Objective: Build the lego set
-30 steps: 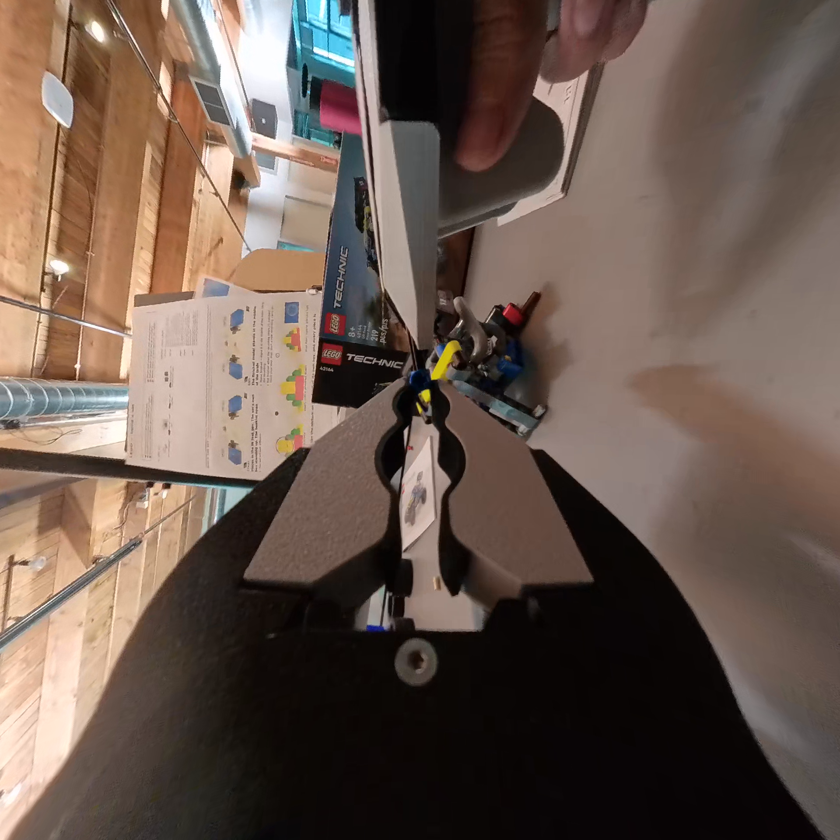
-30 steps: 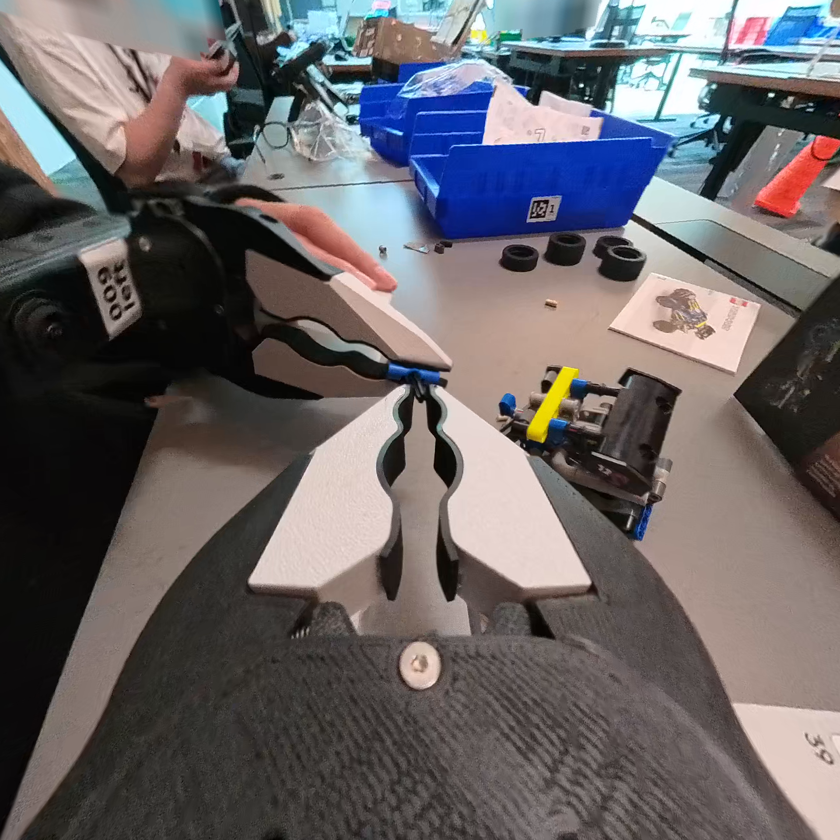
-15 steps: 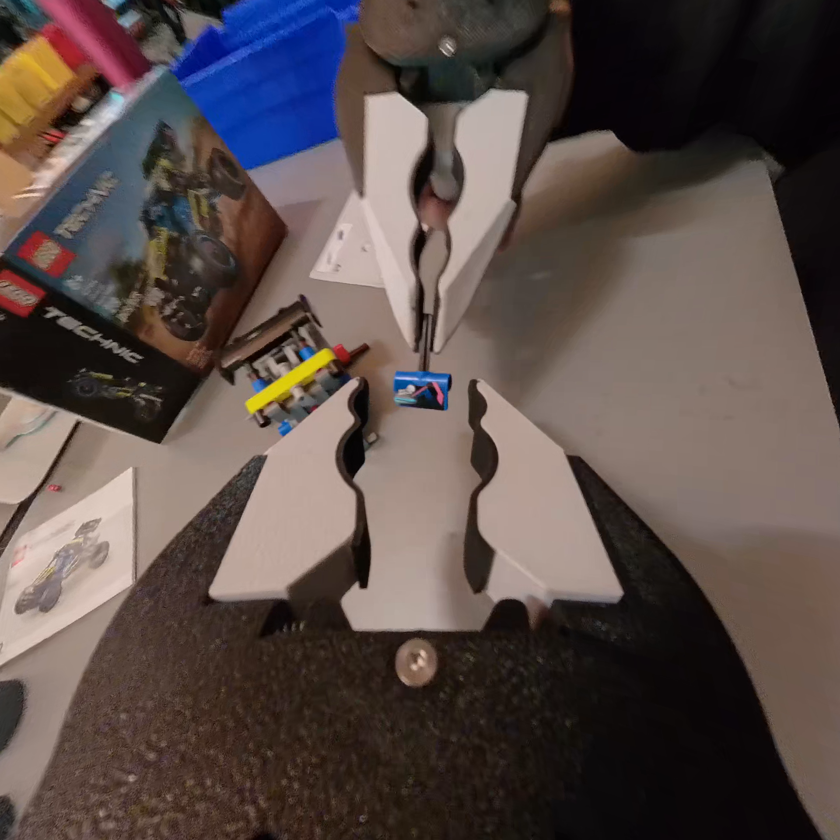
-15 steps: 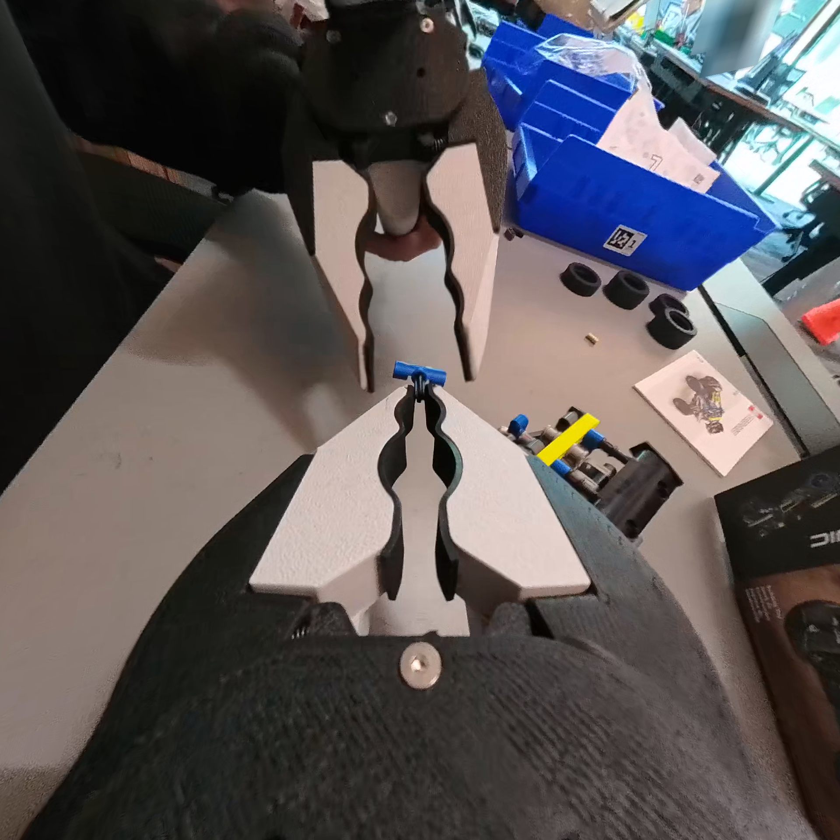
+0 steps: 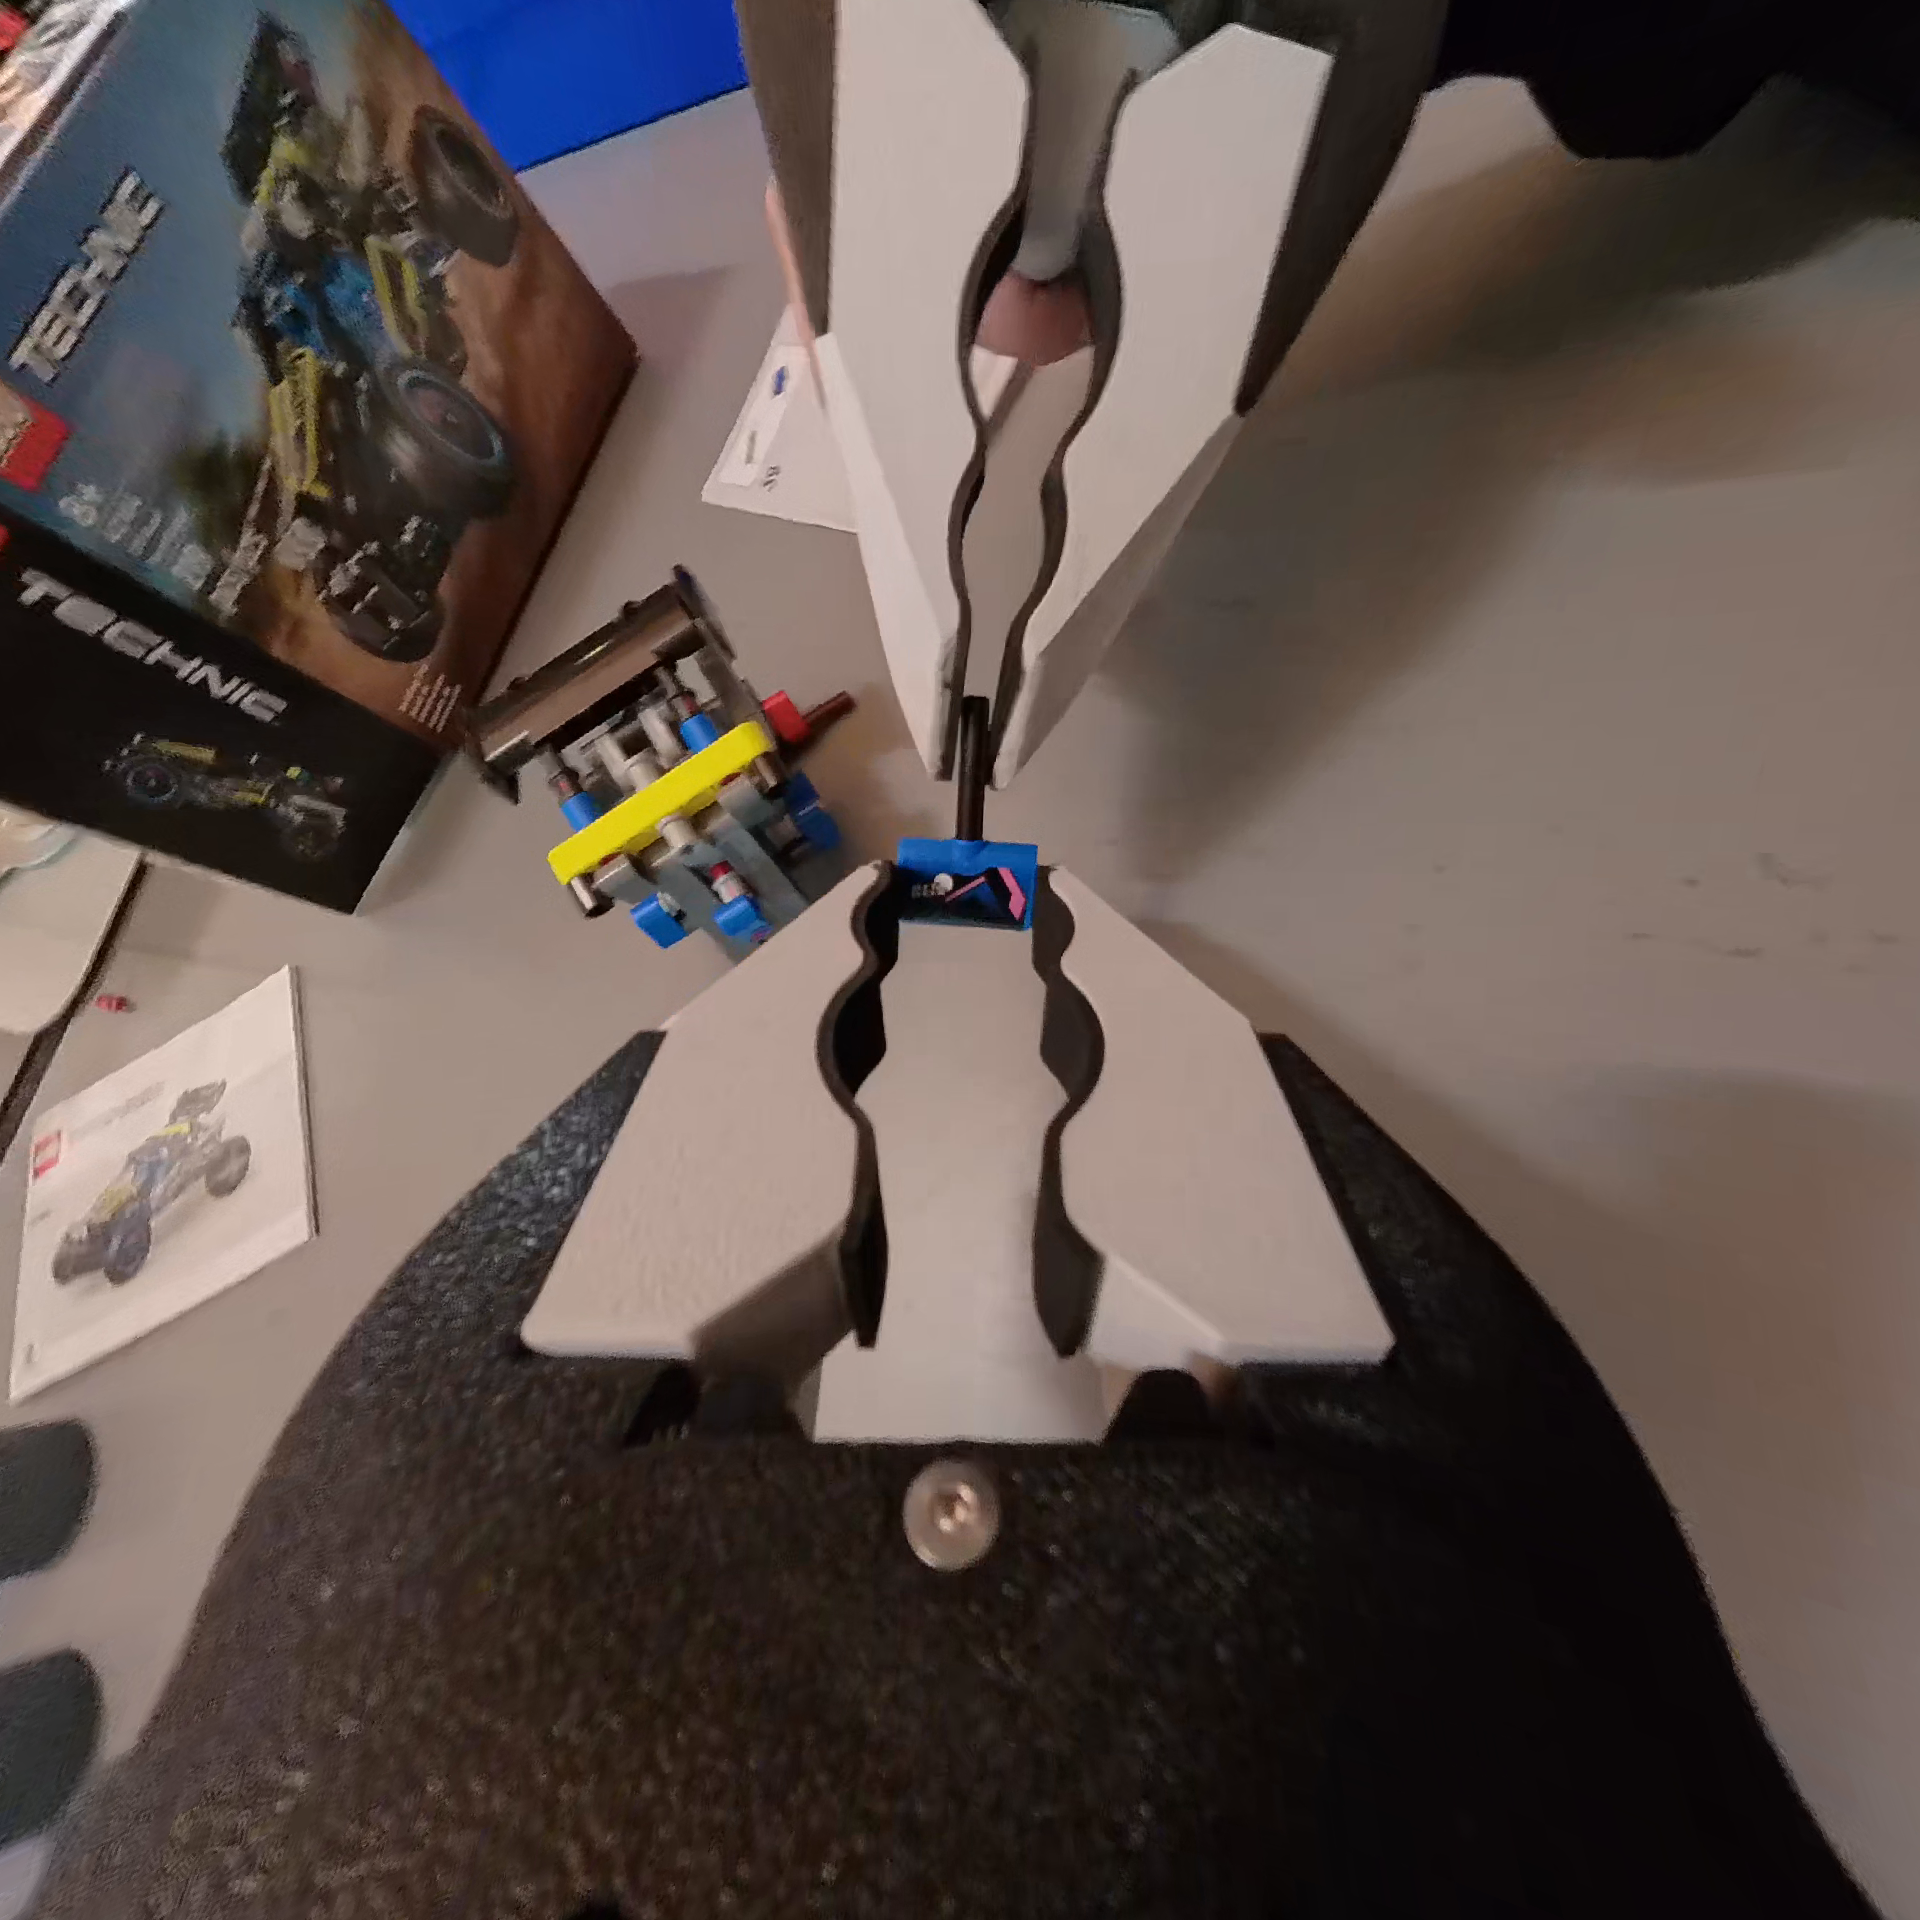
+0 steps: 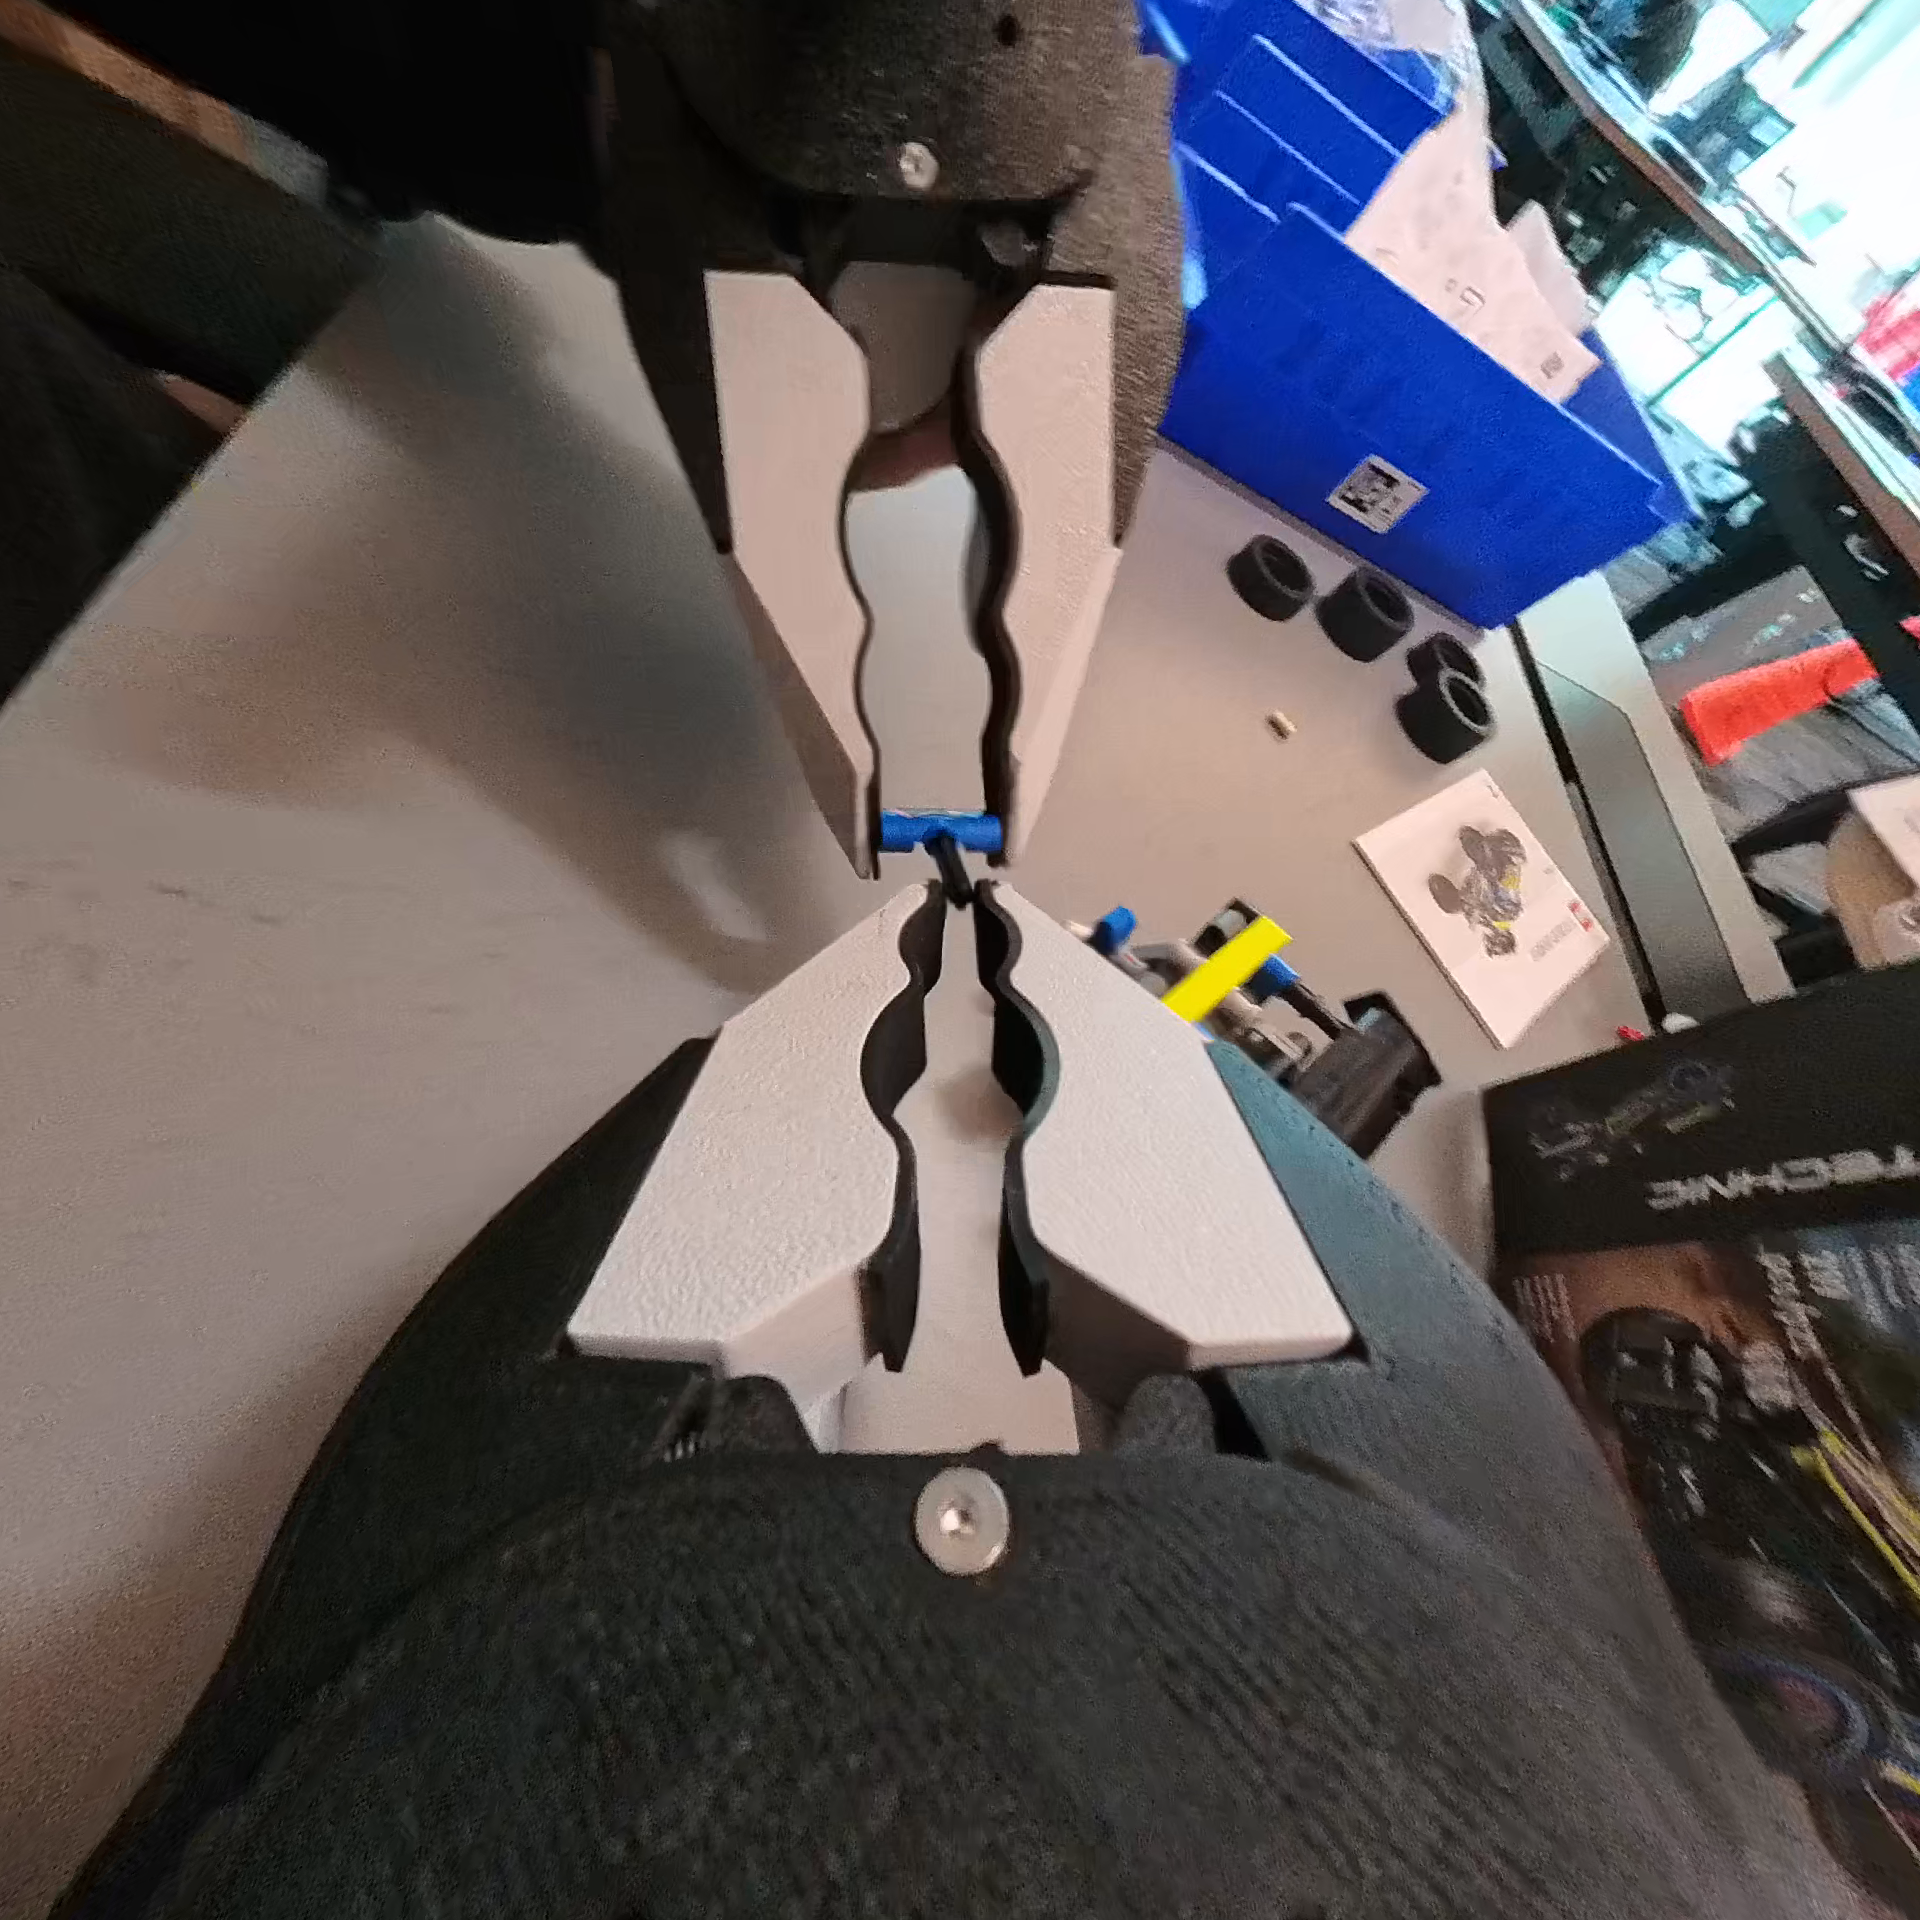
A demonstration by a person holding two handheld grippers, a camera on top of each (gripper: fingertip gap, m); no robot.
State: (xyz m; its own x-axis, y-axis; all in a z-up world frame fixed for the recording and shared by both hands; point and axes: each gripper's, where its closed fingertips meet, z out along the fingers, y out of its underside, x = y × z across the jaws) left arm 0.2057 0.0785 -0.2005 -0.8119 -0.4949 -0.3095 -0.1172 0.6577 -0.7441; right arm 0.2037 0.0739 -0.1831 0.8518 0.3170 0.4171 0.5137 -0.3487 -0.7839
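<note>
Left wrist view showed our left claw point(image 5: 966, 883) closing narrowly on the small blue plastic connector point(image 5: 968, 881) above the grey desk point(image 5: 1558, 831), while our right claw point(image 5: 971, 764) pinched its thin black axle point(image 5: 971, 769); both seemed light, rigid, slippery.

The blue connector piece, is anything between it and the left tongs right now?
Nothing visible: the blue connector piece already sits between the fingertips of the left tongs, with bare grey table around. Only the black axle held by the right tongs meets it from the far side.
</note>
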